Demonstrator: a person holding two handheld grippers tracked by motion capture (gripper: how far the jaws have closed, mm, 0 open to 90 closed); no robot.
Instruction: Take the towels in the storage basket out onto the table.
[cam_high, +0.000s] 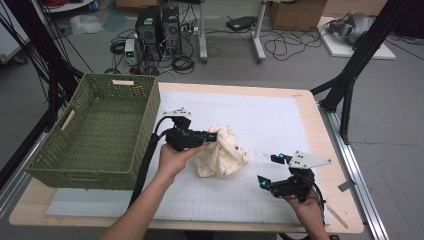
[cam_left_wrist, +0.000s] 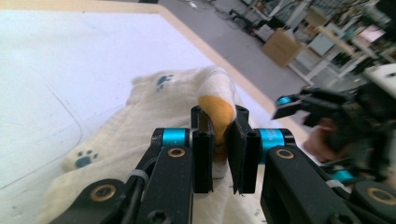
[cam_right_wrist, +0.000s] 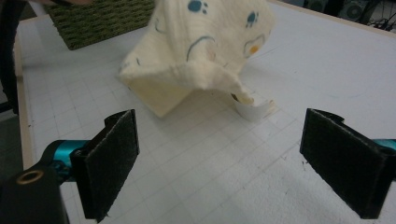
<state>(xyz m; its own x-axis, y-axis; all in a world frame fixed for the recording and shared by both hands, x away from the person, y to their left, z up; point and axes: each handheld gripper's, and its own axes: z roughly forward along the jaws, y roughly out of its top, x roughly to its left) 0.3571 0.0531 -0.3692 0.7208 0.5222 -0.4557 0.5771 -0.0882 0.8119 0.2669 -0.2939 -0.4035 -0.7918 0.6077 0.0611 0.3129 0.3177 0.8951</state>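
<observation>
A cream cloth (cam_high: 221, 152) printed with small blue paw marks sits near the middle of the white gridded mat (cam_high: 260, 120), its top pulled up into a peak while its lower folds rest on the mat. The left gripper (cam_high: 212, 136) is clenched on that raised peak, and in the left gripper view its jaws pinch an orange-patched fold. To the right and nearer, well apart from the cloth, the right gripper (cam_high: 270, 170) hangs over the mat with jaws spread wide and nothing between them; a green woven basket (cam_high: 145, 130) stands at the left of the table (cam_high: 312, 125)
</observation>
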